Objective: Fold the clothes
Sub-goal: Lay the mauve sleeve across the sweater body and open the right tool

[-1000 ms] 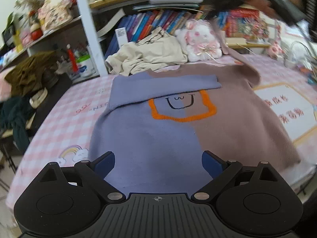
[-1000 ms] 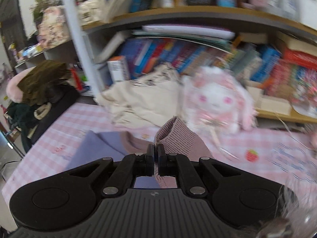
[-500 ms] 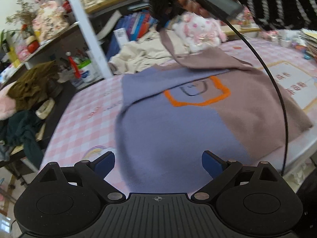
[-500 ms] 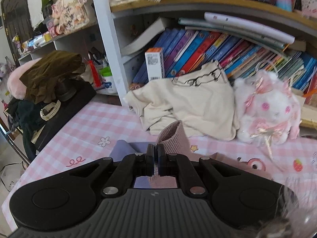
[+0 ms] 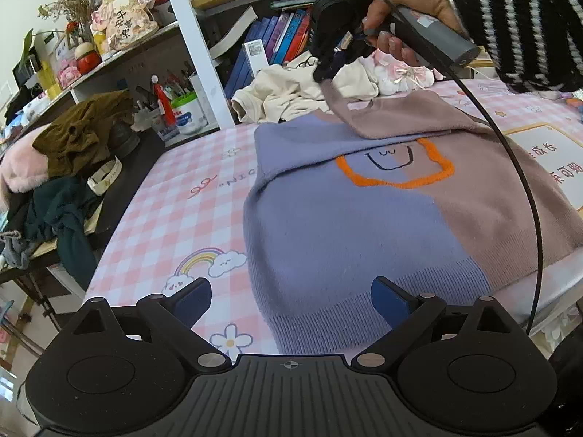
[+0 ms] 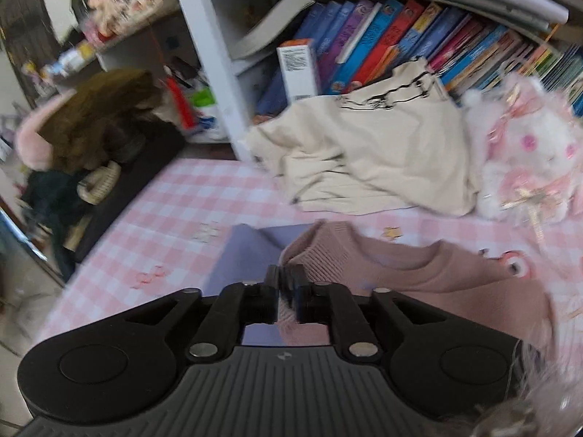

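Now, sweater: the two-tone sweater point(image 5: 364, 218) — blue on one half, mauve on the other, with an orange-outlined face on the chest — lies flat on the pink checked table point(image 5: 175, 218), hem toward the left wrist camera.
Blue sleeve: already laid across the chest, just above the orange outline.
Mauve sleeve: lifted at its ribbed cuff point(image 6: 320, 255) and drawn over the chest, part of it sagging onto the blue sleeve.
Right tongs: the right tongs point(image 6: 286, 291) are clenched on that cuff, with knit showing between the fingers; a hand point(image 5: 404, 18) in a striped sleeve carries them above the collar end.
Left tongs: the left tongs point(image 5: 291, 298) hang released, fingers wide apart, over the hem, gripping nothing.
Risk, slip: only a narrow bite of ribbing is held — a tug sideways could pull it free and drop the sleeve crooked.
Risk, drag: pulling too far could shift the body or rumple the blue sleeve, since nothing pins the hem.
Risk, cable: the black cable point(image 5: 524, 182) trails over the mauve half and could snag it.
Risk, clutter: the cream garment point(image 6: 364, 160) and plush rabbit point(image 6: 528, 160) sit near the collar, so a wide swing might catch them.
Containers: a white tub point(image 5: 187, 116) on the shelf with pens standing just beside it; whether they stand inside I cannot tell.
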The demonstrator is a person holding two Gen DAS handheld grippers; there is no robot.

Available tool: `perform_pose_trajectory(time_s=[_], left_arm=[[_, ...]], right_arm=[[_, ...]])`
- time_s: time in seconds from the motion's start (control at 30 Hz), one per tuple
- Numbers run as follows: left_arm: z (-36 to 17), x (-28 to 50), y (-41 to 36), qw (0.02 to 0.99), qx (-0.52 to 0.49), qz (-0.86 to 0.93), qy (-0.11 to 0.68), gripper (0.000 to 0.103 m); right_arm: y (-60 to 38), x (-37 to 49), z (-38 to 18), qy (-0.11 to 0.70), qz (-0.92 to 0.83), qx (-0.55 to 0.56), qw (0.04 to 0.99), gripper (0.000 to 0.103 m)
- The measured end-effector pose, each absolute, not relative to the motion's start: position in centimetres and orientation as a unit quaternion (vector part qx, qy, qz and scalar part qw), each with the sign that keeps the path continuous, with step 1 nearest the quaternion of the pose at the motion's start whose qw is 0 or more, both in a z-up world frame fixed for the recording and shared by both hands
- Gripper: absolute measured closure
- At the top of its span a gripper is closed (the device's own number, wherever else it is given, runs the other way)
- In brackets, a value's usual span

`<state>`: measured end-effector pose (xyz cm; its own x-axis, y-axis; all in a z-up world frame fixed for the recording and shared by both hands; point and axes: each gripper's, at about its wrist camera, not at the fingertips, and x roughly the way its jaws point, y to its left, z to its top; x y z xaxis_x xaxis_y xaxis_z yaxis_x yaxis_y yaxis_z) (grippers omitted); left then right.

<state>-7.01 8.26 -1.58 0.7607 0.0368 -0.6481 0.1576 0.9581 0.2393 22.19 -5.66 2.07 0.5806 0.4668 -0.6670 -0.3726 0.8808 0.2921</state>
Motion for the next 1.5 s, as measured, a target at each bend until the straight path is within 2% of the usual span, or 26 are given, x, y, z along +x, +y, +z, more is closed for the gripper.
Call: perform_pose_trajectory(time_s=[0.07, 0.23, 0.43, 0.53, 0.73, 0.87, 1.1, 1.2, 1.33, 1.5], left_arm=[[-1.5, -6.8, 8.3, 0.929, 0.134, -0.035, 0.343, 0.007], [-1.7, -5.2, 9.2, 0.929, 0.108, -0.047, 0.351, 0.007], [-2.2, -2.0, 11.5, 0.92, 0.069, -0.058, 0.382, 0.008], [-2.6, -0.6, 12.9, 0.912, 0.04, -0.058, 0.405, 0.009], [-3.2, 0.2, 15.6, 0.9, -0.023, -0.057, 0.432, 0.026], [-4.6, 0.1, 17.1, 0.883, -0.075, -0.056, 0.46, 0.054], [-5.1, -0.4, 18.0, 0.875, -0.112, -0.067, 0.466, 0.062], [-5.2, -0.4, 18.1, 0.875, -0.118, -0.066, 0.466, 0.072], [-5.4, -0.4, 17.8, 0.874, -0.122, -0.07, 0.465, 0.097], [-5.4, 0.0, 16.4, 0.878, -0.096, -0.079, 0.463, 0.099]], right_arm=[[-6.6, 21.5, 2.4, 0.391, 0.239, 0.078, 0.885, 0.072], [-10.6, 18.3, 2.0, 0.413, 0.216, 0.069, 0.882, 0.072], [-17.5, 9.9, -0.7, 0.454, 0.133, 0.029, 0.881, 0.072], [-20.4, 5.5, -2.2, 0.475, 0.084, 0.044, 0.875, 0.069], [-22.1, -0.1, -4.5, 0.509, 0.033, 0.089, 0.856, 0.068], [-21.4, -1.8, -5.0, 0.506, 0.014, 0.081, 0.859, 0.068], [-21.4, -4.2, -5.6, 0.498, -0.009, 0.094, 0.862, 0.068], [-20.9, -4.4, -5.7, 0.489, -0.014, 0.093, 0.867, 0.066], [-19.8, -4.2, -5.7, 0.483, -0.001, 0.081, 0.872, 0.092], [-19.9, -4.8, -5.7, 0.472, -0.013, 0.077, 0.878, 0.093]])
